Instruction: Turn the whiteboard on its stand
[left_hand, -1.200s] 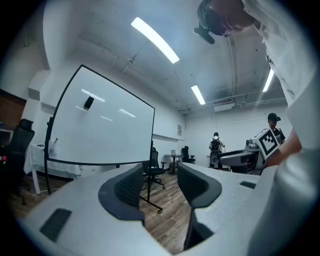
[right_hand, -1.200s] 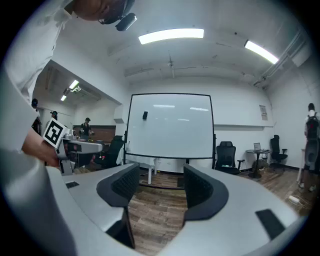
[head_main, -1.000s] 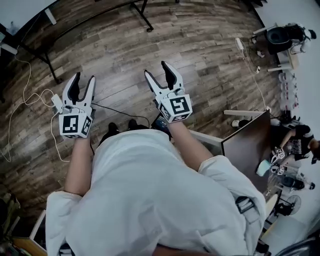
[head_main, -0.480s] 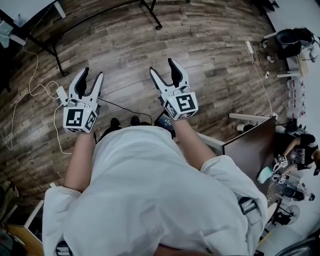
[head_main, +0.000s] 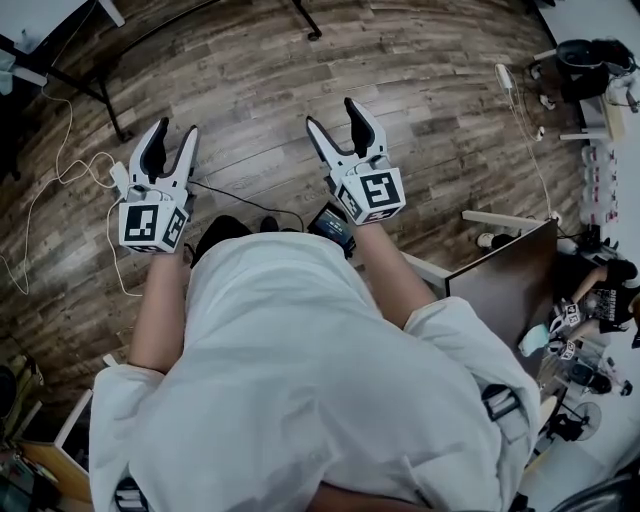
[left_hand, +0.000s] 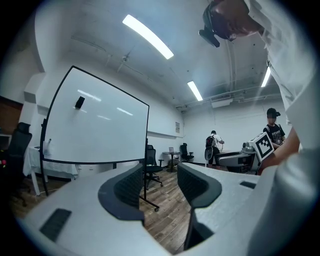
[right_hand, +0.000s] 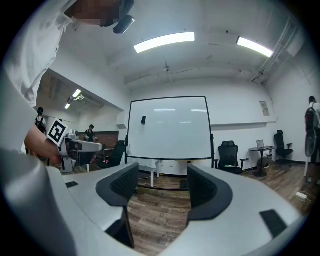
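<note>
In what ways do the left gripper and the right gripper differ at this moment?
The left gripper sees the whiteboard at a slant, off to its left; the right gripper faces it almost straight on. The right gripper's jaws stand a little wider than the left gripper's and have just been opening. Shared: both are open, empty and well short of the whiteboard.

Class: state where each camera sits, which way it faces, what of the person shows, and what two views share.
Head view: on the person's head, facing down at wooden floor; shows torso, forearms, left hand-held gripper, right hand-held gripper.
Left gripper view: on that gripper, level past open empty jaws toward the whiteboard, obliquely; sleeve right.
Right gripper view: likewise, jaws just opening wider, empty; whiteboard frontal; sleeve left.
Shared: whiteboard, both gripper views.
</note>
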